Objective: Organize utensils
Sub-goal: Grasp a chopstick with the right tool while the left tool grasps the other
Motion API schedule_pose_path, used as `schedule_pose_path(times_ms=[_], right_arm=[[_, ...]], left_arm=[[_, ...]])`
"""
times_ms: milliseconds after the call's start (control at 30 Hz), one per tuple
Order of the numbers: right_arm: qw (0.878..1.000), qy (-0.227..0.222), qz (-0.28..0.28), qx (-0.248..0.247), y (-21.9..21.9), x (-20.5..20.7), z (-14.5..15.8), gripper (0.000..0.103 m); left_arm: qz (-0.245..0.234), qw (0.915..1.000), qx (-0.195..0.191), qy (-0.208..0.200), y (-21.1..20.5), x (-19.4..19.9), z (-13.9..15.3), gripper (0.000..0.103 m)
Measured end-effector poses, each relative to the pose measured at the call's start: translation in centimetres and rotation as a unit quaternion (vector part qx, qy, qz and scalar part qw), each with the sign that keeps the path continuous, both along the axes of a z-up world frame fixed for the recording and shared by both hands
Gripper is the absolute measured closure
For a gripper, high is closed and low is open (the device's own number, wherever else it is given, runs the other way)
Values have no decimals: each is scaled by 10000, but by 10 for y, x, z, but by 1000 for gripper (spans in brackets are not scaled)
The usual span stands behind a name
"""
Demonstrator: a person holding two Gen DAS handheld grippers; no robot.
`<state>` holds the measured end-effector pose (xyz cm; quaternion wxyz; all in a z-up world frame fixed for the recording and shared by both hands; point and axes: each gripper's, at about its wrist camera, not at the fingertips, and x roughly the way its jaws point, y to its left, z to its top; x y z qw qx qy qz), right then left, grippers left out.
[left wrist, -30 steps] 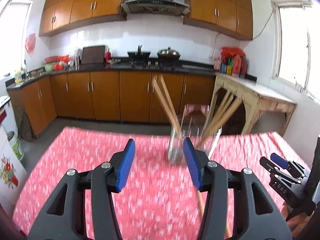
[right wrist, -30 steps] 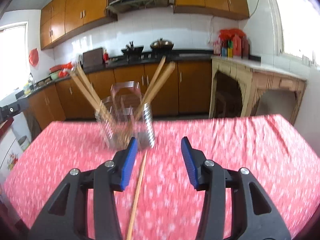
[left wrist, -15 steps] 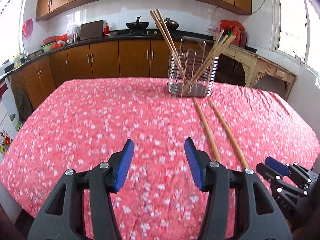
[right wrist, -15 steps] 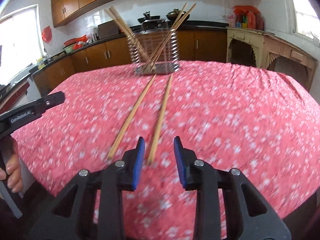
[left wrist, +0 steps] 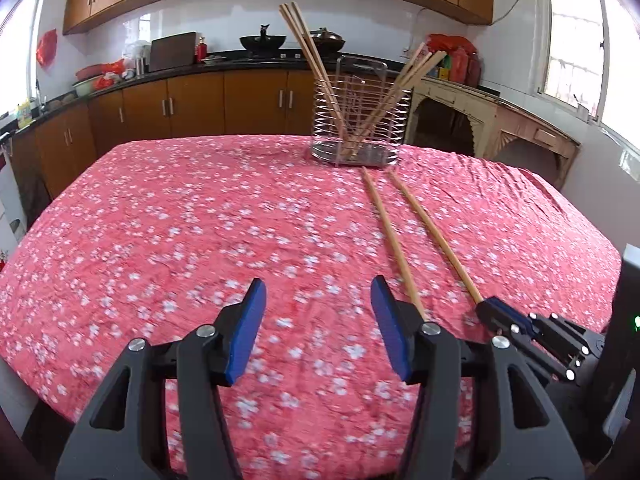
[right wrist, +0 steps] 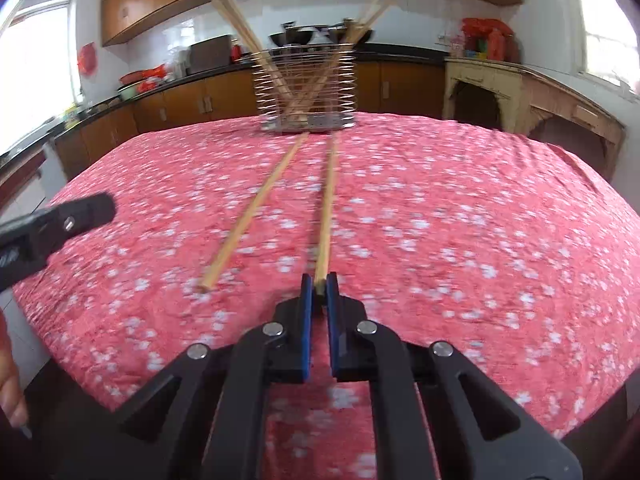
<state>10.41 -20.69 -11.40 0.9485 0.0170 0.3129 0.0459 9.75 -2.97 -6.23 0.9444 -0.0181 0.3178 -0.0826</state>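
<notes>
1. Left wrist view: the left gripper [left wrist: 318,320] hovers low over the red floral tablecloth [left wrist: 200,232], its blue-padded fingers [left wrist: 248,328] wide apart and holding nothing. Two long wooden chopsticks lie side by side on the cloth, running from the near edge toward the round wire utensil holder [left wrist: 360,120] at the far side, where more wooden chopsticks [left wrist: 308,48] already lean. The right gripper [left wrist: 496,312] sits at the near end of the right-hand chopstick [left wrist: 436,236]; the left-hand chopstick [left wrist: 388,228] lies free just beside it.

2. Right wrist view: the right gripper [right wrist: 319,280] has its blue pads pressed together on the near end of the right-hand chopstick [right wrist: 328,196], which points straight at the wire holder [right wrist: 304,84]. The other chopstick [right wrist: 256,208] rests untouched to its left, and the left gripper's tip [right wrist: 80,212] shows at the frame's edge.

3. Judgement: the step appears to be lifting this chopstick for the holder. An end grip leaves a long lever, so a firm clamp, a slow lift and tipping it upright before lowering should help.
</notes>
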Motion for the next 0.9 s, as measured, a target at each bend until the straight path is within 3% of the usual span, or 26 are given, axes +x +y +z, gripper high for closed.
schedule_pose_path(times_ms=[200,433,567,800,900], right_arm=[[9977,-23,-619,282,-37,2,0,96],[9974,-64,-647,308,-43,0,-3,96],[9974,-66,-650,318,-43,-1,-3,96],[9973,-105,-678,258,-42,-5,-3,95],[9973,-132,-678,237,-40,-5,-4,95]], left_arm=[[-268,9995,-172,67,-26,-4,-11,44],[-374,9990,-72,236,-51,0,-26,45],[-358,9987,7,372,-57,6,-35,56],[-252,9993,138,256,-63,6,-34,68],[-203,9994,133,255,-60,9,-34,87]])
